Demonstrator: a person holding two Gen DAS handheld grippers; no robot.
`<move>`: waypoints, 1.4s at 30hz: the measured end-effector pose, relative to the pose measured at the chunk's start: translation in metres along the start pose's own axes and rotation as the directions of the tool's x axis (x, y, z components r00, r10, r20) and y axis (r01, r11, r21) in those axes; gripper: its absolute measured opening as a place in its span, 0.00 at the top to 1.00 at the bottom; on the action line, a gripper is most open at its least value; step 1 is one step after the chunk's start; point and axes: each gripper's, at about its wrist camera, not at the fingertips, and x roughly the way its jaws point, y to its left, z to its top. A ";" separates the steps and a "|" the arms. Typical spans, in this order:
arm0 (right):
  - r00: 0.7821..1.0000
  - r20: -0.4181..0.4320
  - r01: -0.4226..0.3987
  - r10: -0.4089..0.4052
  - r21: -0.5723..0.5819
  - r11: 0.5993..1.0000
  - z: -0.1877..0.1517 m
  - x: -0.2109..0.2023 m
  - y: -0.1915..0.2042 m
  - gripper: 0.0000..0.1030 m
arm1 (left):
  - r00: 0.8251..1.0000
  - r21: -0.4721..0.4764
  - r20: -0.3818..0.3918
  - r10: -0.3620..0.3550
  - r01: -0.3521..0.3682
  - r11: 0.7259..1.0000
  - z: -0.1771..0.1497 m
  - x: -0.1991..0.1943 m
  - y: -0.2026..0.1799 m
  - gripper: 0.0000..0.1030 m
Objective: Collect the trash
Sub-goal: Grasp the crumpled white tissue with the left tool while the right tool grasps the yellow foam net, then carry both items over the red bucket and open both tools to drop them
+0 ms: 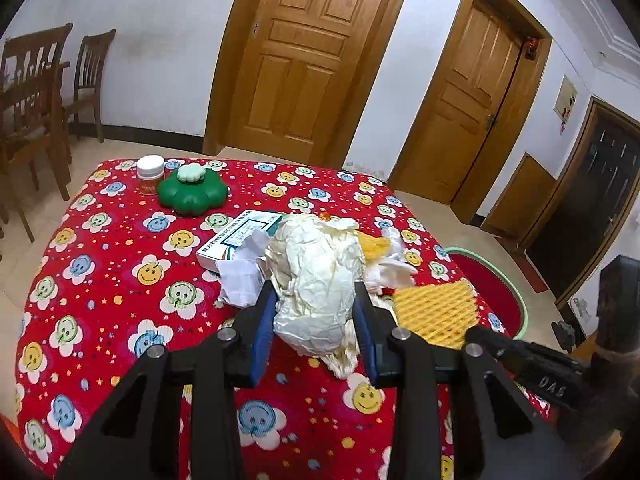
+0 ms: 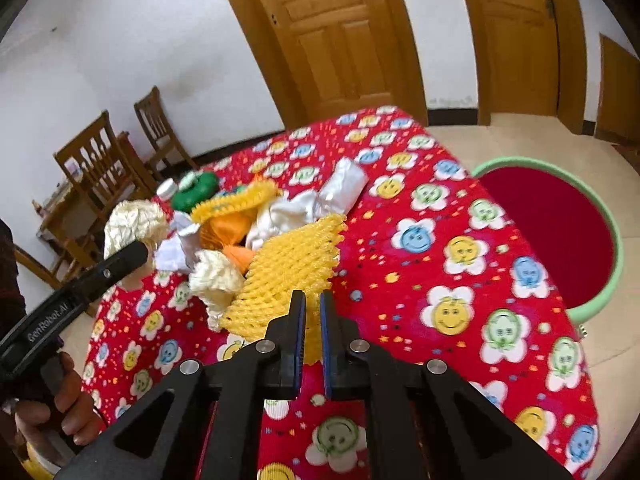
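The crumpled cream paper wad (image 1: 316, 280) sits clenched between the left gripper (image 1: 316, 322) pads, apparently just clear of the tabletop (image 1: 120, 280). The yellow foam fruit net (image 2: 288, 268) lies flat beside it, its near edge pinched by the right gripper (image 2: 311, 330), whose pads have closed onto it. More scraps, a tissue (image 1: 244, 276) and a medicine box (image 1: 236, 238), wait behind. To do this well, lift both clear together, keep the pinch firm on the springy net, then carry right toward the green-rimmed basin (image 2: 600, 216) on the floor, likely the bin.
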 end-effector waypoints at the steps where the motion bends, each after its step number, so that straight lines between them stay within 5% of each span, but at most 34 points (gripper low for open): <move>1: 1.000 0.014 -0.001 0.001 0.005 1.000 0.001 -0.006 -0.002 0.93 | 1.000 0.003 0.000 -0.001 0.001 1.000 0.000 -0.002 -0.002 0.64; 18: 0.987 0.149 0.039 -0.055 0.111 0.993 0.022 -0.057 -0.075 0.93 | 0.988 0.088 -0.097 -0.118 0.127 0.988 0.016 0.023 -0.093 0.64; 42: 0.967 0.102 0.185 -0.235 0.354 0.917 0.024 -0.030 -0.226 0.91 | 0.929 0.289 -0.337 -0.152 0.256 0.923 0.000 0.172 -0.250 0.64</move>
